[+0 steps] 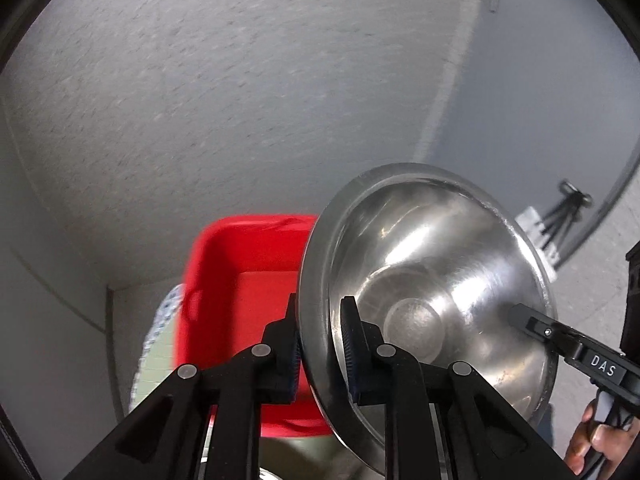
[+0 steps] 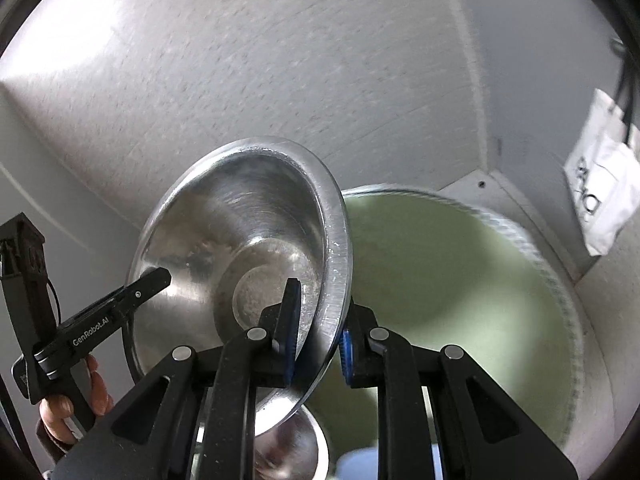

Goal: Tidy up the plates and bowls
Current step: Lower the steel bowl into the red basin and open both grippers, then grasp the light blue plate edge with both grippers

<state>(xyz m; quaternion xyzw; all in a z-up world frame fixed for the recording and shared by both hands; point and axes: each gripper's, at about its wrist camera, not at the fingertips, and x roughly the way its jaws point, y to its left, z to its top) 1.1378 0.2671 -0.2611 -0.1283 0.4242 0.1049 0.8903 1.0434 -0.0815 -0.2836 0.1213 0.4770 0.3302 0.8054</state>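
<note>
A steel bowl (image 1: 432, 280) is held in the air, tilted, between both grippers. My left gripper (image 1: 320, 344) is shut on the bowl's left rim. My right gripper (image 2: 318, 340) is shut on the bowl's (image 2: 240, 256) opposite rim; its finger also shows in the left wrist view (image 1: 532, 322). The left gripper's finger shows in the right wrist view (image 2: 148, 284). A pale green plate (image 2: 460, 300) with a patterned rim lies below to the right. A second steel bowl (image 2: 296, 448) sits below, mostly hidden.
A red plastic tub (image 1: 248, 280) stands below the left gripper, with the green plate's edge (image 1: 156, 344) to its left. White textured walls (image 1: 200, 80) close in behind. A white bag (image 2: 604, 184) hangs at the right. A tripod (image 1: 568, 204) stands in the distance.
</note>
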